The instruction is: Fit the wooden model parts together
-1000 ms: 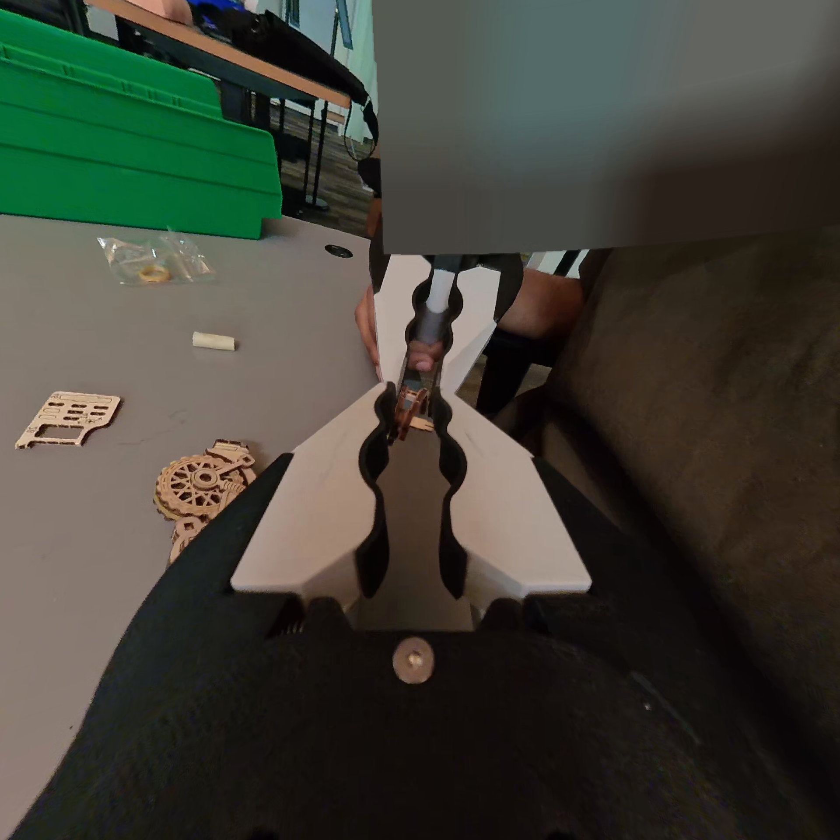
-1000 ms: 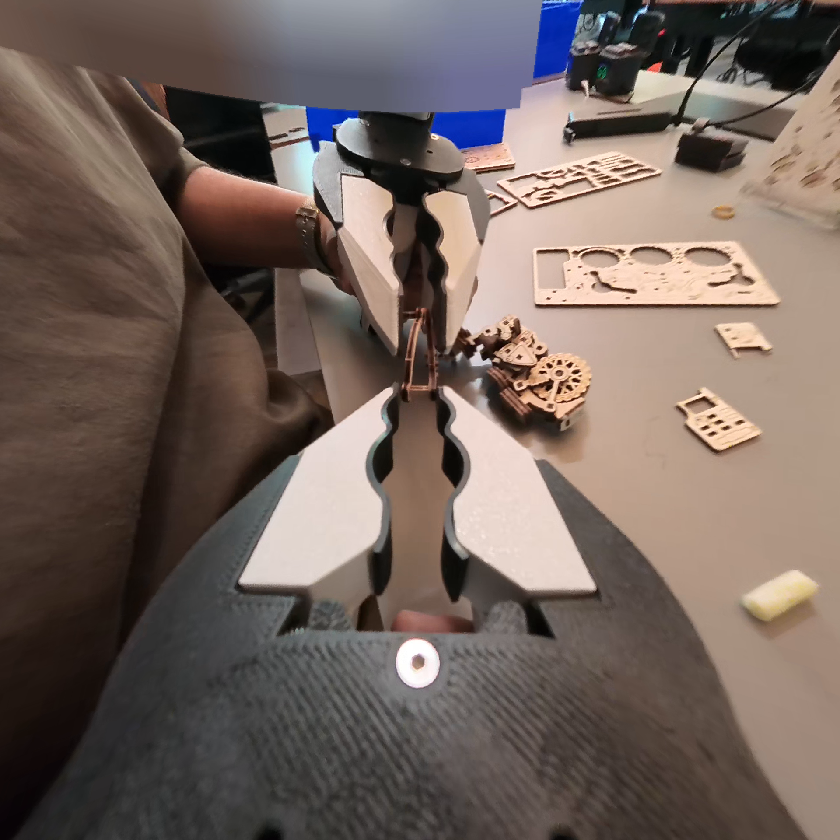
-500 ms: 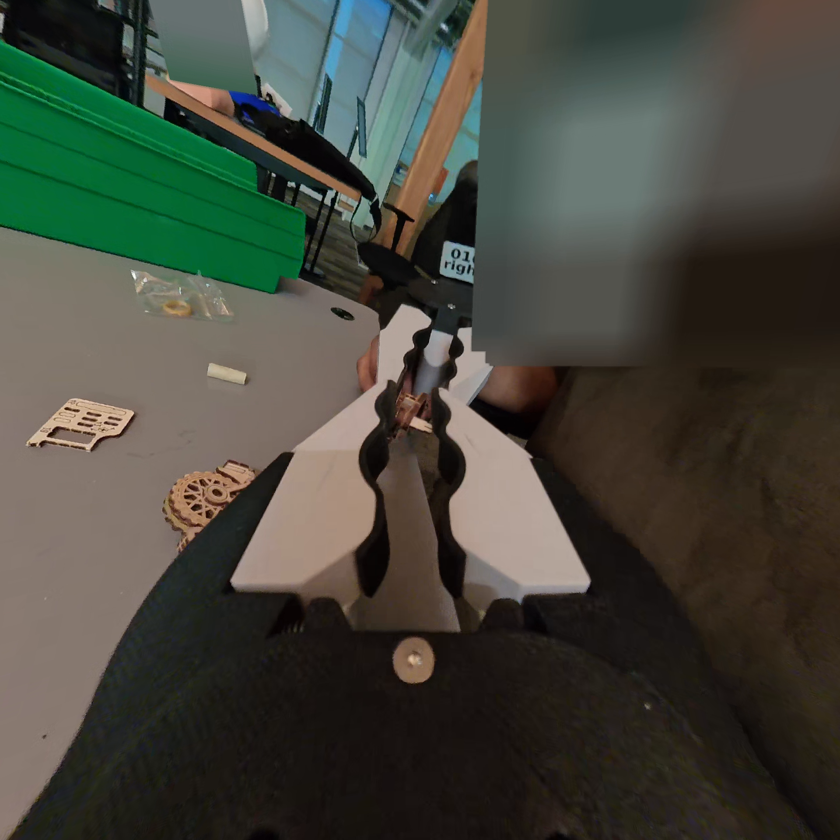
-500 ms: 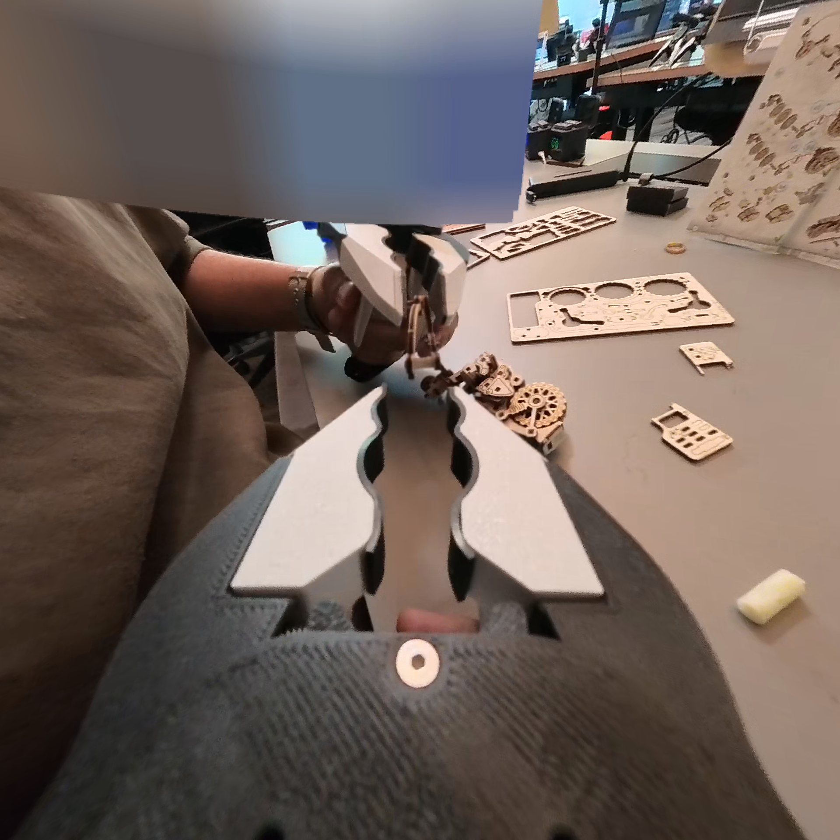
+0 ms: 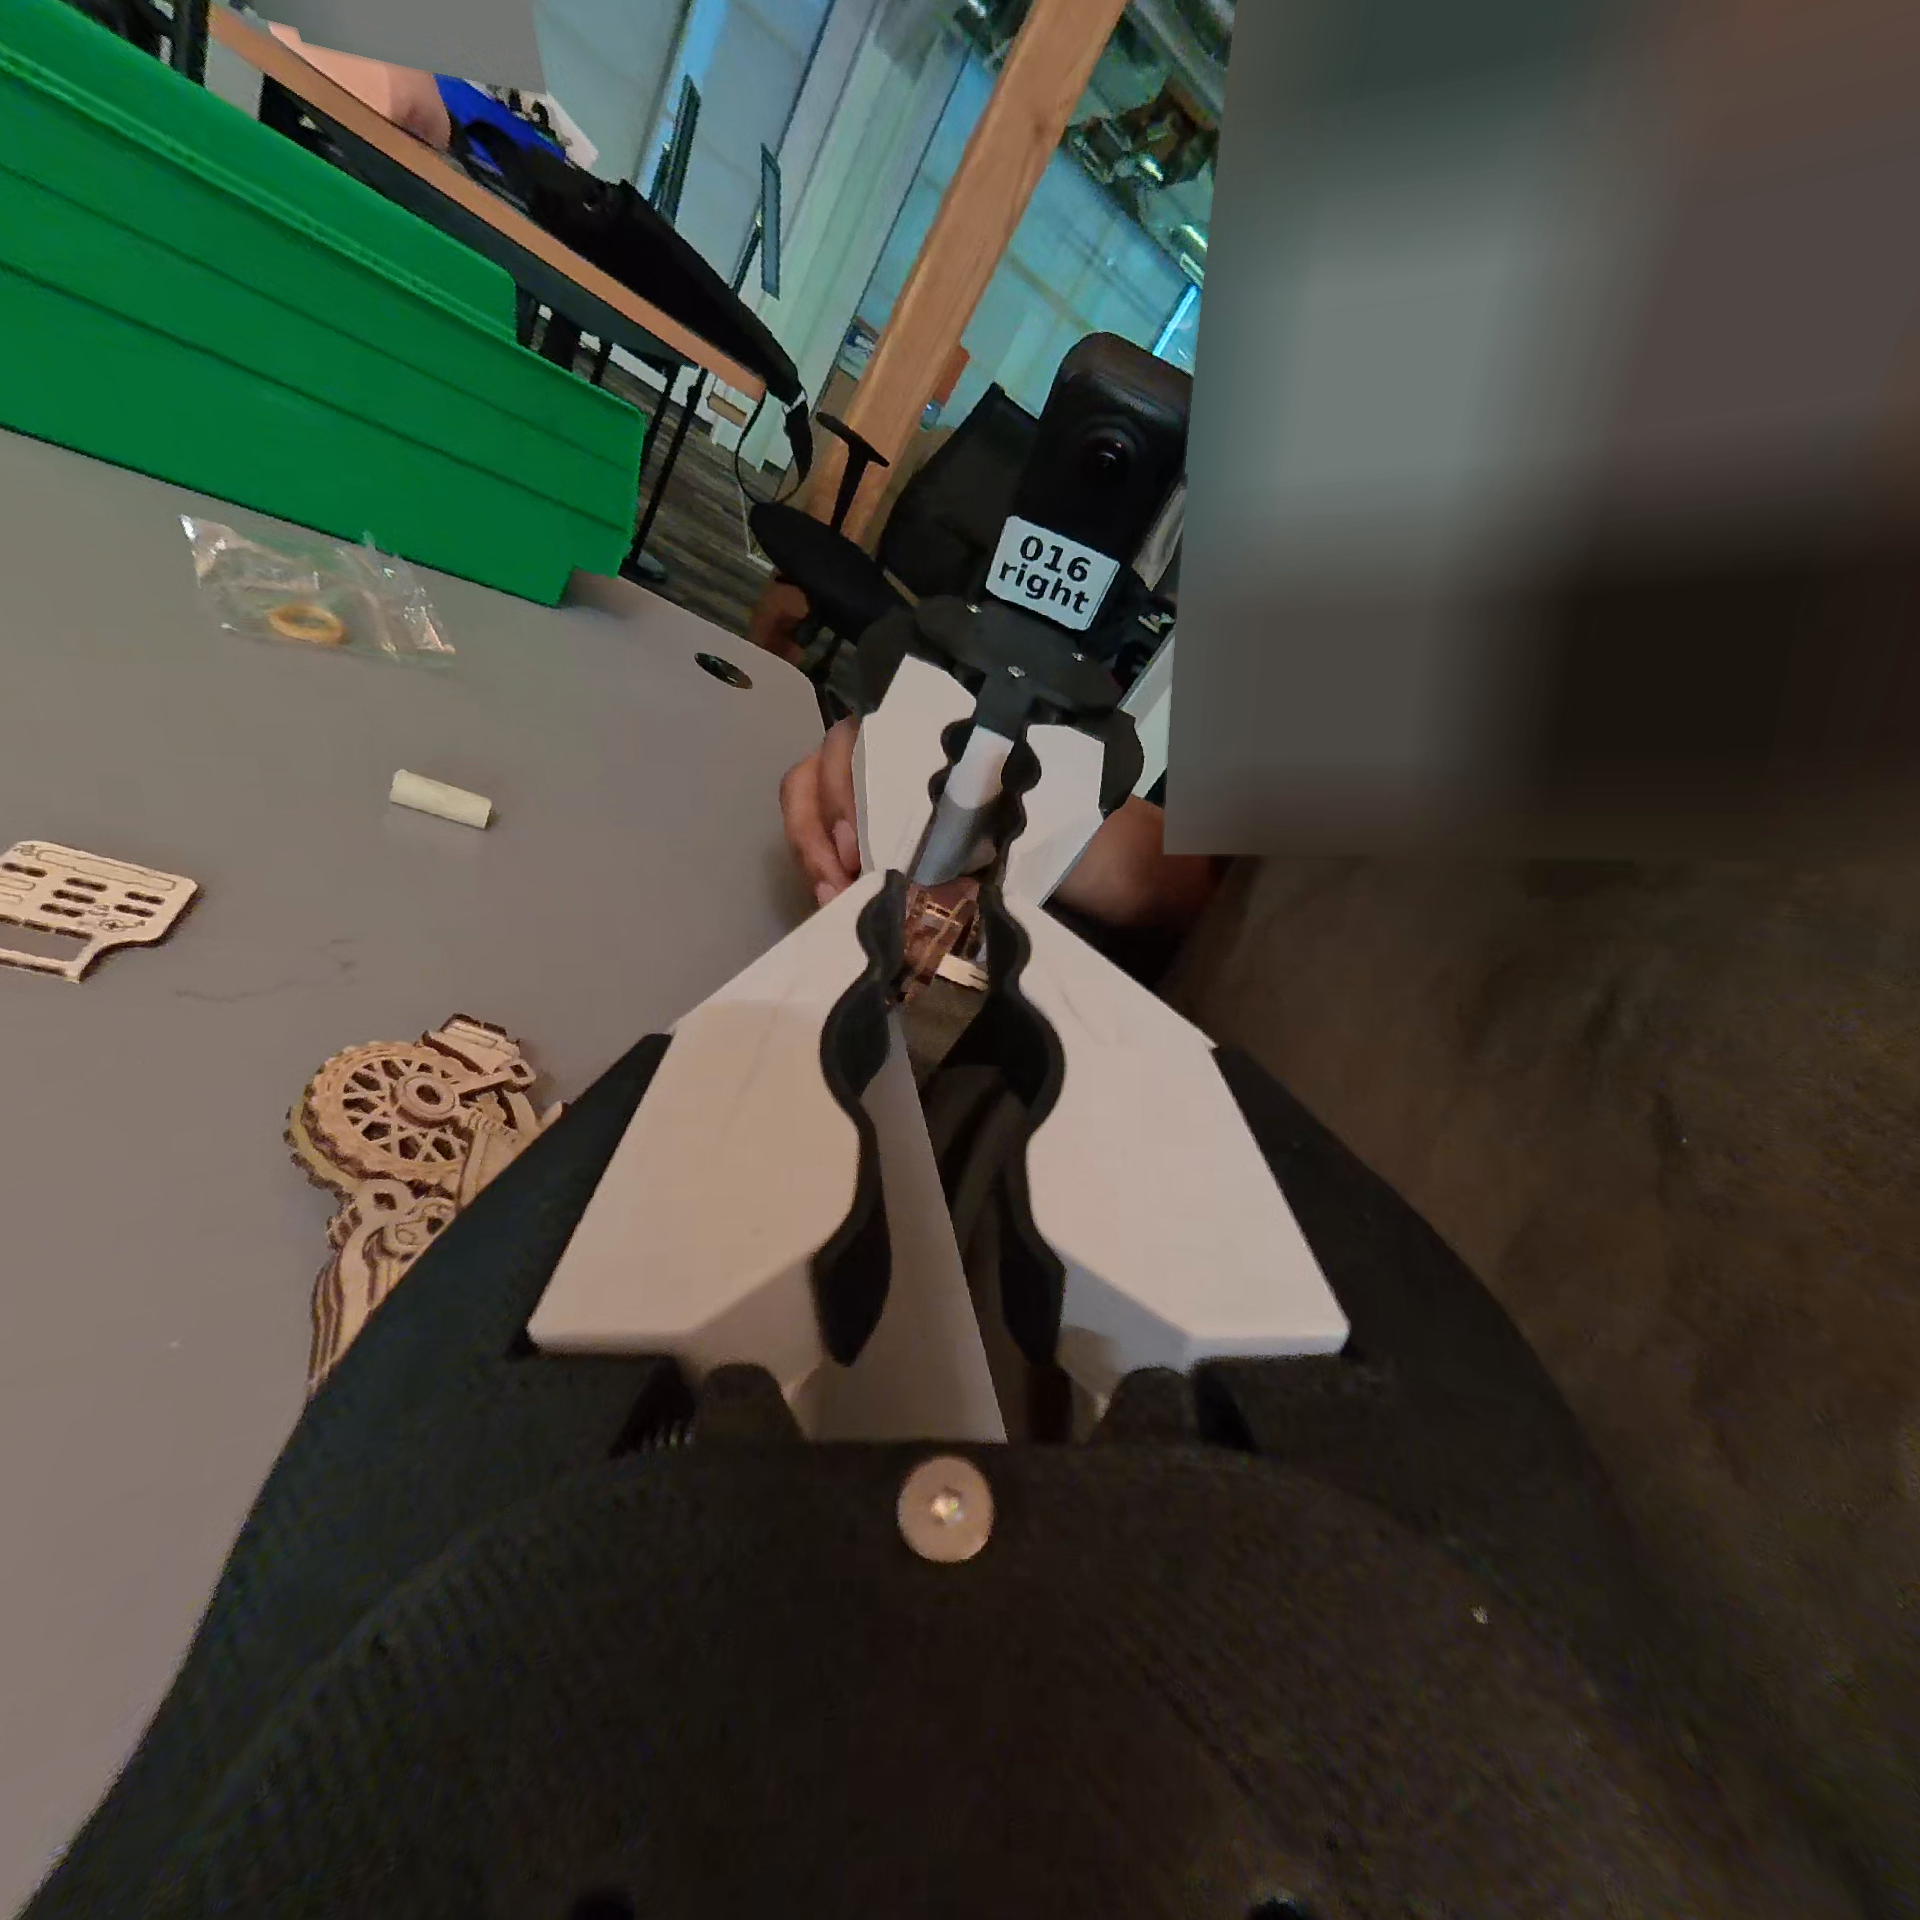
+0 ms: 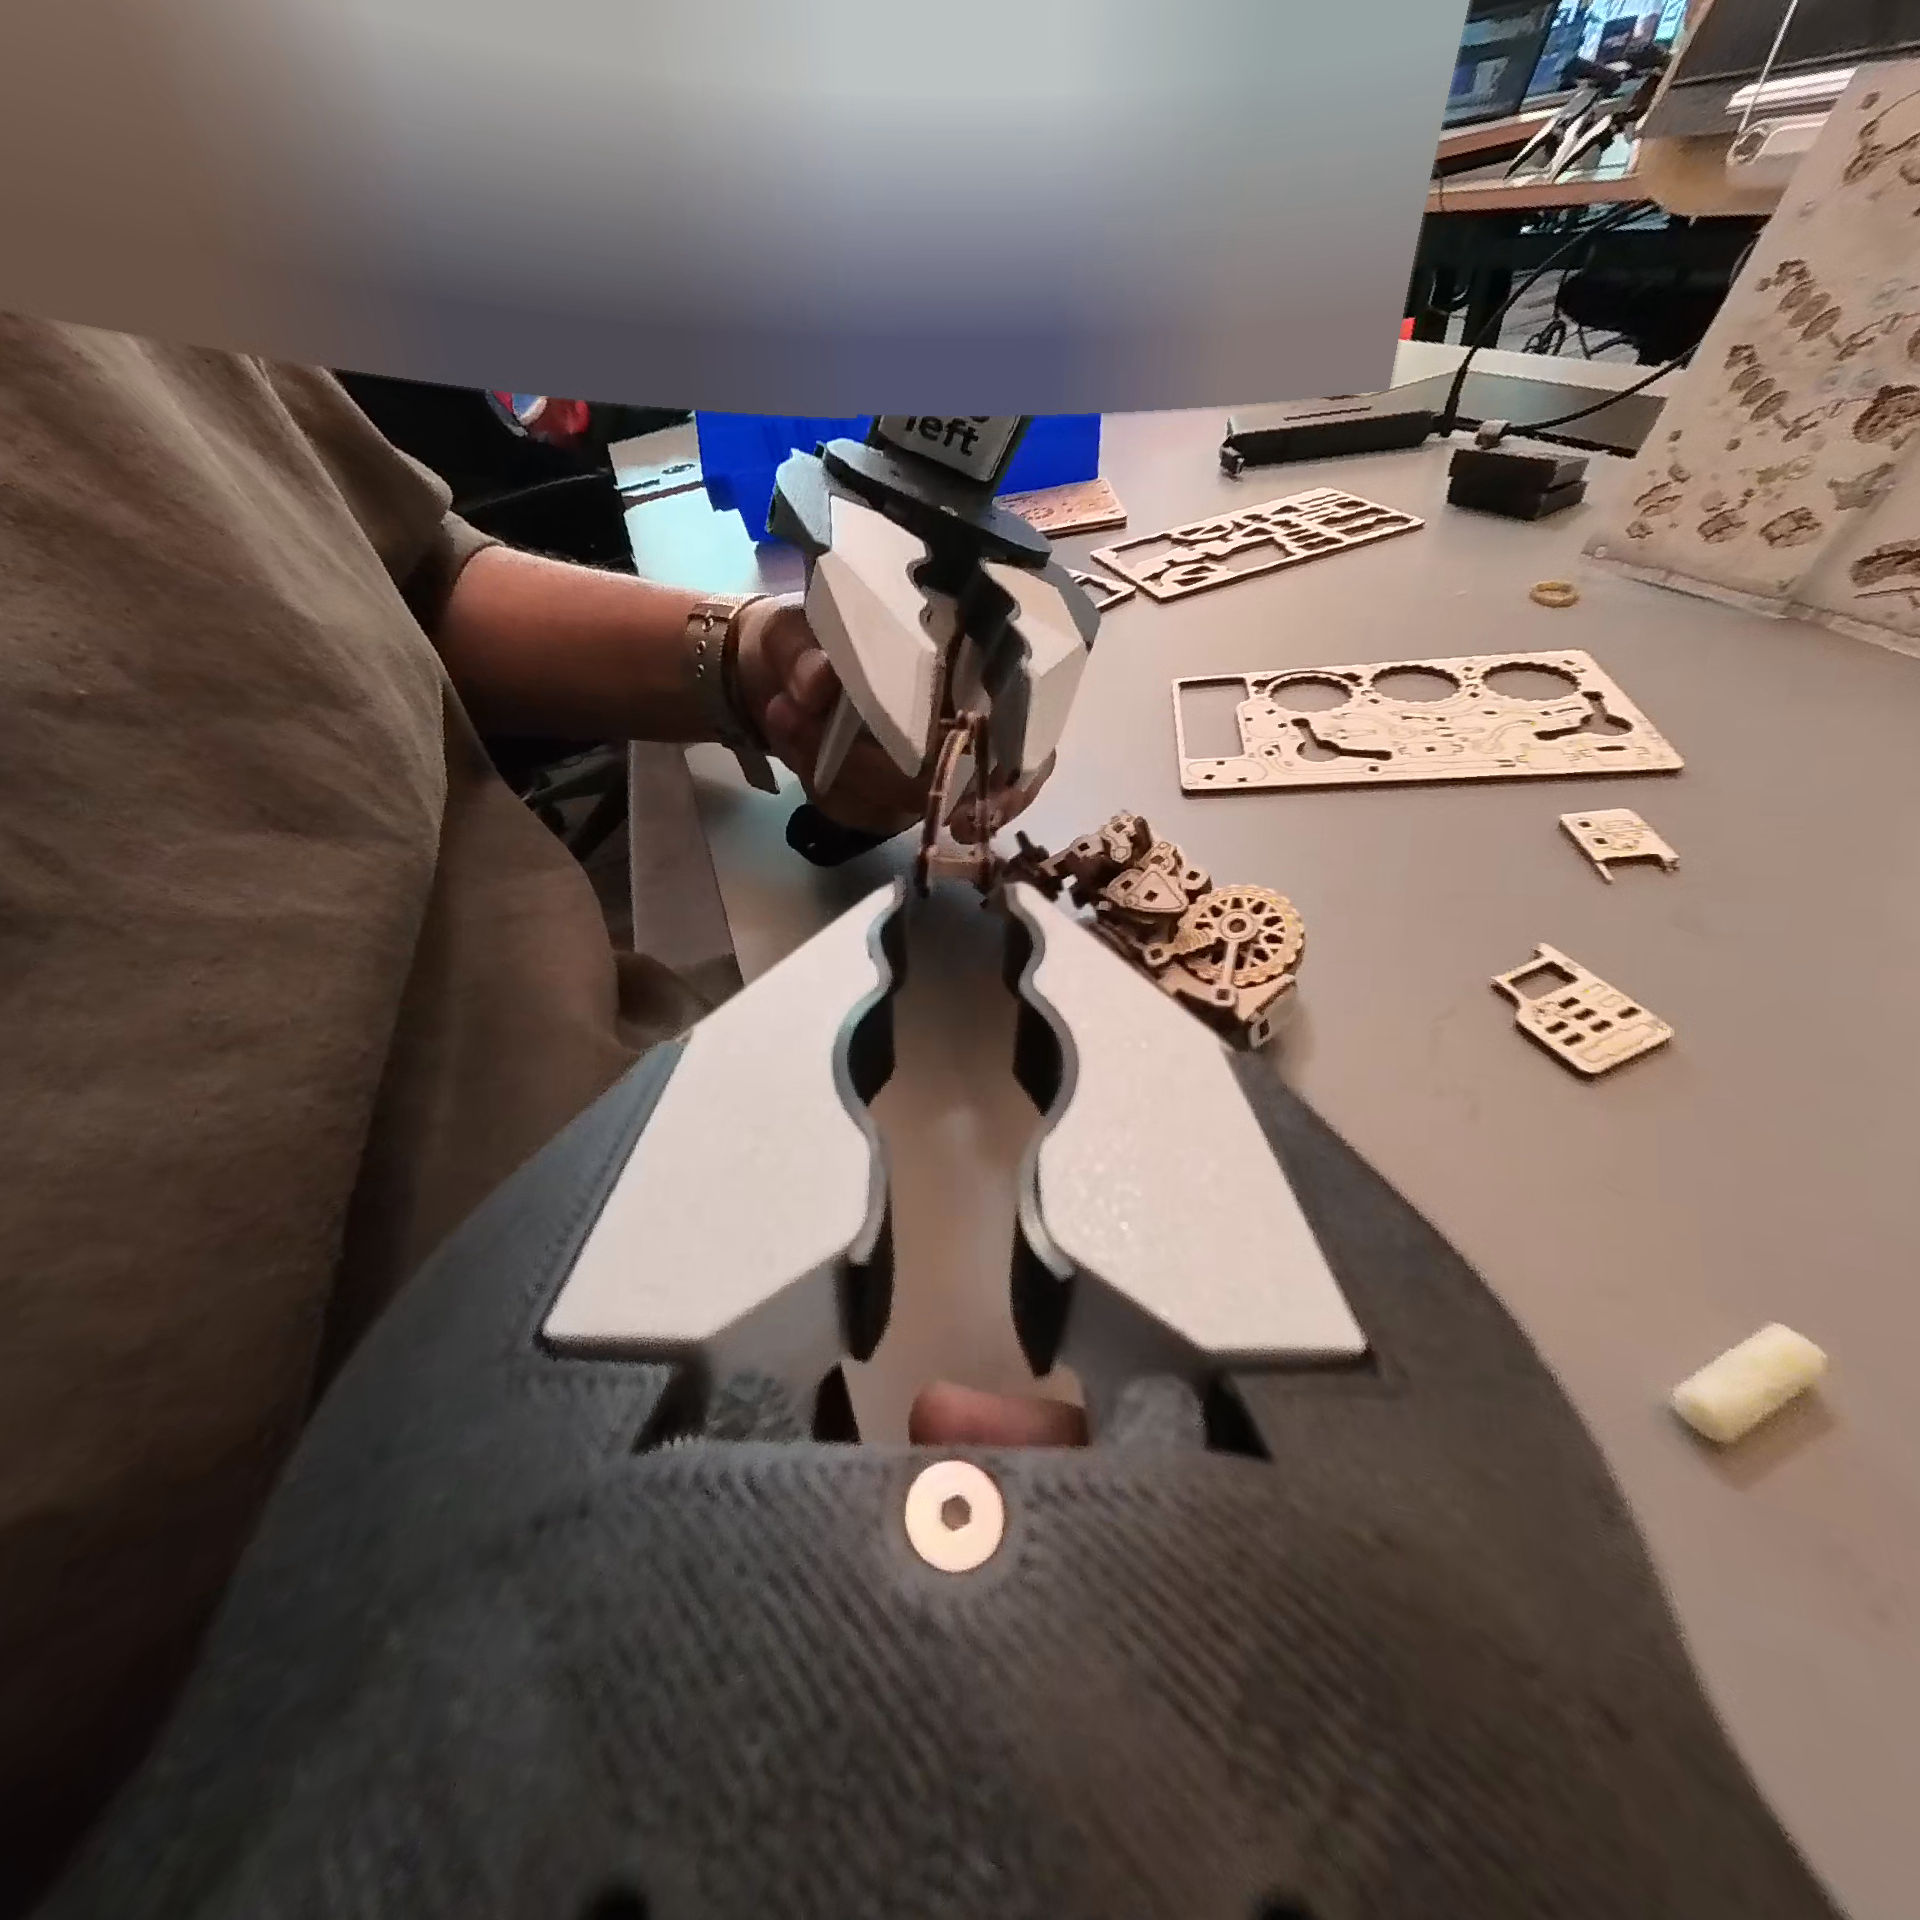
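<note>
Grey table (image 6: 1558,1195), left hand-held gripper (image 6: 961,769) pinching wooden part (image 6: 951,774)

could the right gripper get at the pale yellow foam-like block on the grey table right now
Probably not yet: the right gripper seems shut on the small brown wooden frame piece that the left gripper also holds. The pale yellow block itself lies alone with bare grey table around it.

Grey table (image 6: 1558,1195) with wooden model (image 6: 1195,925), fret sheets (image 6: 1423,717), foam plug (image 6: 1751,1380).
</note>
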The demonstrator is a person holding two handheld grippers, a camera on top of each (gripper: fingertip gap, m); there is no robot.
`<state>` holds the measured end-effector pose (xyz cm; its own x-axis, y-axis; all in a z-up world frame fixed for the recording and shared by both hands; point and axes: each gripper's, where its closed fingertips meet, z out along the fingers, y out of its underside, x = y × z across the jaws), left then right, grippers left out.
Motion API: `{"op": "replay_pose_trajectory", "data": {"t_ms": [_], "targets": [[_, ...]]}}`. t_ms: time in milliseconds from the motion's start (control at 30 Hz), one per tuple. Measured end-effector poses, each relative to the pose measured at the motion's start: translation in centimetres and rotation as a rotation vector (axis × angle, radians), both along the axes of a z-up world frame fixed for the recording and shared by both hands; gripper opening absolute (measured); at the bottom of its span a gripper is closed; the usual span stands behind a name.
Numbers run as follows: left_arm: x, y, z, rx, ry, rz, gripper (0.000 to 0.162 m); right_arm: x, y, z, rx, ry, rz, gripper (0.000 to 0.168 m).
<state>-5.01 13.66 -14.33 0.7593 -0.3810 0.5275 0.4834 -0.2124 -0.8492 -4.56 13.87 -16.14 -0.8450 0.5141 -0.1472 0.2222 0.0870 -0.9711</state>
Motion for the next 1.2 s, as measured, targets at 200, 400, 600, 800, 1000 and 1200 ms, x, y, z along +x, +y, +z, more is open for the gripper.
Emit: {"op": "replay_pose_trajectory", "data": {"t_ms": [200,400,600,800,1000,1200], "targets": [[0.18,-0.03,-0.08,-0.005,-0.002,-0.013,0.011,0.23,-0.14,0.04,-0.011,-0.011,0.018,0.014],[0.3,-0.02,-0.1,-0.007,-0.003,-0.018,0.011,0.26,-0.04,0.31,-0.031,-0.017,0.021,0.013],[0.36,-0.02,-0.09,-0.006,-0.004,-0.021,0.011,0.37,-0.17,0.04,-0.017,-0.025,0.031,0.013],[0.33,-0.02,-0.13,-0.007,-0.002,-0.02,0.011,0.35,-0.23,-0.17,-0.005,-0.03,0.034,0.013],[0.4,0.0,-0.18,-0.01,0.0,-0.022,0.011,0.42,-0.21,-0.19,0.003,-0.019,0.036,0.011],[0.42,-0.02,-0.21,-0.011,0.003,-0.024,0.011,0.43,-0.2,-0.25,0.009,-0.014,0.039,0.011]]}}
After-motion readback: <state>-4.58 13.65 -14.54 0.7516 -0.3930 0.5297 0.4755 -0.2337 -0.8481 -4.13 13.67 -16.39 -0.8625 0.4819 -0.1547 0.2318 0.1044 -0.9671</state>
